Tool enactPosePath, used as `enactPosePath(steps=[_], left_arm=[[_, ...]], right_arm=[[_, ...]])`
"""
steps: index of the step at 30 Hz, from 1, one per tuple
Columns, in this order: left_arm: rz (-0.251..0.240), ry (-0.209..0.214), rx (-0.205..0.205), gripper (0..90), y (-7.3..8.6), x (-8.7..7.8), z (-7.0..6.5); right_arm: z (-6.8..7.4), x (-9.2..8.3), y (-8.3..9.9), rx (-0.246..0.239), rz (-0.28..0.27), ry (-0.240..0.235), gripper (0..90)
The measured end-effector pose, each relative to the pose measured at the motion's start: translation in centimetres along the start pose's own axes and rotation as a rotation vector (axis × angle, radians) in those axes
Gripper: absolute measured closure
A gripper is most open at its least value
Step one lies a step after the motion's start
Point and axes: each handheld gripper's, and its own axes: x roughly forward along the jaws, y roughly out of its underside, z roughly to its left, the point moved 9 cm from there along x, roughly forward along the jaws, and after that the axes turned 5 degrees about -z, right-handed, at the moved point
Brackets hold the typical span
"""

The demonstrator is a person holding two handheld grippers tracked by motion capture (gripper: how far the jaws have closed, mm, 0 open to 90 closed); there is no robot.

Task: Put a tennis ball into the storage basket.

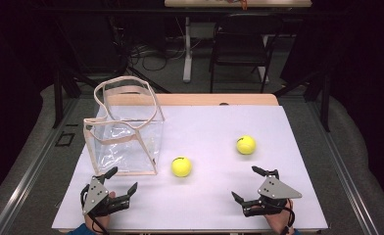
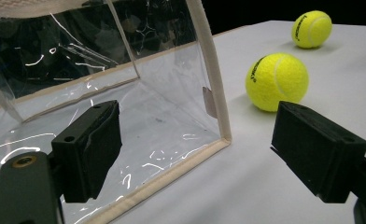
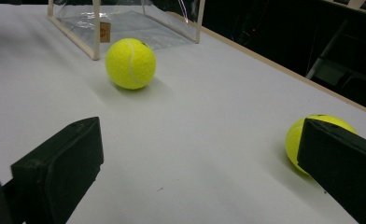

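A white table (image 1: 209,122) stands before 1 dark folding chair (image 1: 239,44) and, seemingly, floor cables (image 1: 156,58).

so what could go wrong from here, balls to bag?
1. Both tennis balls sit loose on the smooth white table; a glancing touch from the open right tool could roll the far ball toward the right edge.
2. The clear bag is soft and its rim sags unevenly, so a ball may catch the rim or tip the bag.
3. The left tool is close to the bag's front wall and could shove it.
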Motion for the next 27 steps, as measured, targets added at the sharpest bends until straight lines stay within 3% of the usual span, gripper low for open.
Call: enactPosePath(steps=[4, 18, 27], left_arm=[[0.003, -0.004, -0.006, 15.8, 0.1, 0.1, 0.0], [-0.001, -0.006, -0.018, 15.8, 0.0, 0.2, 0.1], [0.0, -0.011, -0.016, 15.8, -0.1, 0.1, 0.1]], right_arm=[[0.3, 0.3, -0.1, -0.009, 0.026, 0.004, 0.0], [-0.2, 1.5, -1.1, 0.046, 0.07, -0.002, 0.0], [-0.5, 3.3, -2.3, 0.075, 0.124, -0.037, 0.0]])
